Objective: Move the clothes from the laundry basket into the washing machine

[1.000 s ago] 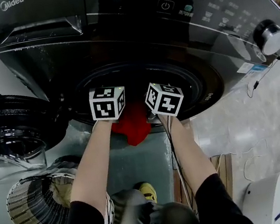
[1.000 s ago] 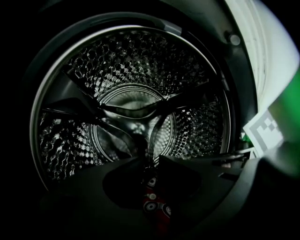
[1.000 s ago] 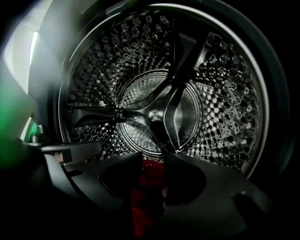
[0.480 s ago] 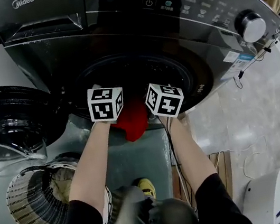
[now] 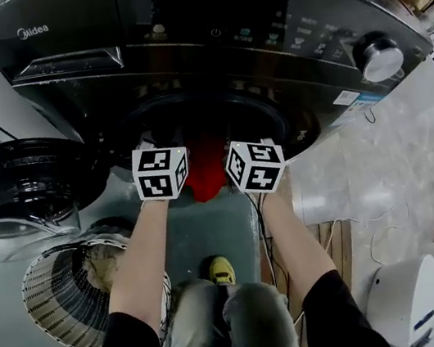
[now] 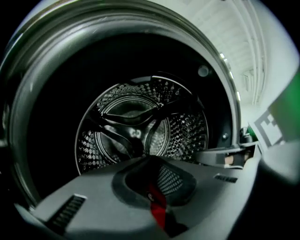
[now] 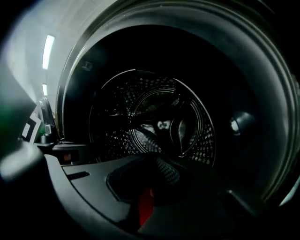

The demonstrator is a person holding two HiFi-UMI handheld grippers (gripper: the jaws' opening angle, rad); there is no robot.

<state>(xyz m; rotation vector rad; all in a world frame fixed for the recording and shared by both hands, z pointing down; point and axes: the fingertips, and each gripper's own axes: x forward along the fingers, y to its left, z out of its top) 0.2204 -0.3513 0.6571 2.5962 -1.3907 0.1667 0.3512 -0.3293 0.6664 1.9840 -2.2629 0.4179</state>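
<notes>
Jaws of the left gripper are pressing together on a fold of the red garment, which is showing as a narrow red strip running back from their tips. Those of the right gripper are likewise lying closed and pinching the same red garment, a thin red sliver just behind their tips. In the head view the bulk of the cloth is hanging between the two grippers, sagging below their level, with both forearms reaching out side by side. Straight ahead of both pairs of jaws the washing machine is standing with its round opening facing them, and the perforated steel drum is lying beyond the tips, dark inside; whether anything is lying in it cannot be told. The machine's door is swinging wide open, off to the left of the left jaws. Behind and below the left jaws, the slatted laundry basket is sitting on the floor, with some pale cloth showing inside it. The person's yellow shoe is showing well behind the jaws.
</notes>
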